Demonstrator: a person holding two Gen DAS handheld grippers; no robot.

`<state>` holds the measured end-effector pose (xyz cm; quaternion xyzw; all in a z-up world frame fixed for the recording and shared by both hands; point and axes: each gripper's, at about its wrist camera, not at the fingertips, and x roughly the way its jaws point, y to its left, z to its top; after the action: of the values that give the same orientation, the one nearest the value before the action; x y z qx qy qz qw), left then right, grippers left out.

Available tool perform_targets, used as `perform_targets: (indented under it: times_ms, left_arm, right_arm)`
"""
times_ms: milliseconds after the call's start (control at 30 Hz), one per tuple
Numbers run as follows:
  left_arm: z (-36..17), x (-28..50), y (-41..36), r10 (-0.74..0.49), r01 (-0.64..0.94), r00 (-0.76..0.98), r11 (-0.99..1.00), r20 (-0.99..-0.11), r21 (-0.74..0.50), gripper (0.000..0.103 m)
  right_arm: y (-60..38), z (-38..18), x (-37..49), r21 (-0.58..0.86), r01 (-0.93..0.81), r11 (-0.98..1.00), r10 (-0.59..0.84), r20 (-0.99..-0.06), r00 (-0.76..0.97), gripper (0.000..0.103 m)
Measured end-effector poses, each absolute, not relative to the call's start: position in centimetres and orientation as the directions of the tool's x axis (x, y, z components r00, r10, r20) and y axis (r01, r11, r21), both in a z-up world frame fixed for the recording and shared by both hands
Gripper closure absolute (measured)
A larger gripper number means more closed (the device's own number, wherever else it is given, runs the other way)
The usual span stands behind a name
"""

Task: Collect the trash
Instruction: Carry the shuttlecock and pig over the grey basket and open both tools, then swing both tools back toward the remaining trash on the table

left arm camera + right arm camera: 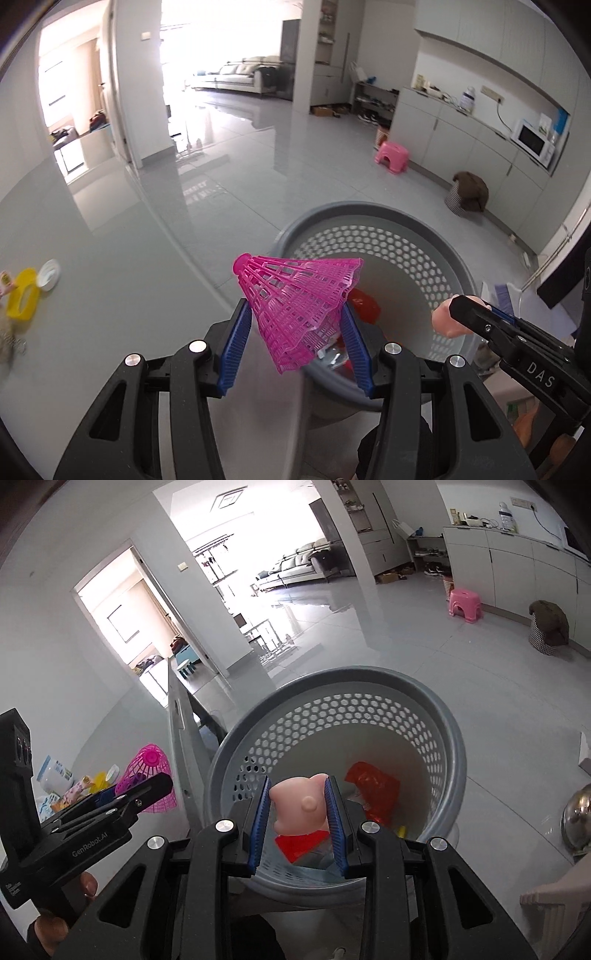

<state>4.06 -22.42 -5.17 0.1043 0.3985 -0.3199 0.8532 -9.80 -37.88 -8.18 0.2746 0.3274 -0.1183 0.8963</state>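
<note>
My left gripper (295, 314) is shut on a pink plastic shuttlecock (295, 299) and holds it at the table edge, just left of the grey perforated bin (369, 214). My right gripper (299, 786) is shut on a pale pink toy pig (299, 805) and holds it over the open bin (332, 679). Red wrappers (373, 786) lie at the bin's bottom. The right gripper also shows in the left wrist view (458, 306), over the bin's right side. The left gripper with the shuttlecock (147, 775) shows in the right wrist view, left of the bin.
A yellow bottle (22, 299) and a white cap (48, 273) lie on the grey table (110, 258) at the left. More small packets (55, 779) sit on the table. A pink stool (391, 155) and a covered basket (465, 195) stand on the floor beyond.
</note>
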Motion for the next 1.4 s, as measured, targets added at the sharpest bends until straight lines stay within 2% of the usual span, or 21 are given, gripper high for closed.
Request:
perform_targets:
  times_ms: [333, 500, 567, 600, 633, 1167, 1400]
  left_arm:
    - [-6.8, 4.2, -26.4, -0.461, 0.669, 0.424, 0.740, -0.779, -0.074, 0.054]
    - [-6.8, 4.0, -26.8, -0.452, 0.667, 0.435, 0.743, -0.779, -0.058, 0.045]
    - [-6.6, 4.1, -26.7, -0.447, 0.661, 0.444, 0.748, -0.777, -0.053, 0.040]
    - [-6.6, 4.1, -26.8, -0.445, 0.659, 0.446, 0.750, -0.776, -0.051, 0.038]
    - [-6.5, 4.1, -26.9, -0.443, 0.657, 0.448, 0.752, -0.777, -0.049, 0.037]
    - [-5.9, 3.9, -26.1, -0.448, 0.640, 0.463, 0.766, -0.765, -0.061, 0.026]
    - [-5.2, 3.7, -24.7, -0.456, 0.622, 0.483, 0.780, -0.747, -0.074, 0.018]
  right_arm:
    - [-40.9, -9.1, -9.5, 0.430, 0.414, 0.802, -0.028, -0.666, 0.745, 0.074]
    - [-41.5, -9.3, -9.5, 0.439, 0.413, 0.798, -0.023, -0.662, 0.749, 0.073]
    - [-41.4, -9.2, -9.5, 0.443, 0.413, 0.796, -0.026, -0.657, 0.754, 0.067]
    - [-41.4, -9.1, -9.6, 0.444, 0.414, 0.795, -0.031, -0.651, 0.759, 0.058]
    - [-41.4, -9.0, -9.7, 0.447, 0.412, 0.794, -0.034, -0.643, 0.765, 0.054]
    - [-41.2, -8.6, -10.1, 0.453, 0.414, 0.790, -0.040, -0.635, 0.772, 0.049]
    - [-40.2, -7.8, -10.2, 0.428, 0.409, 0.806, -0.065, -0.623, 0.780, 0.039]
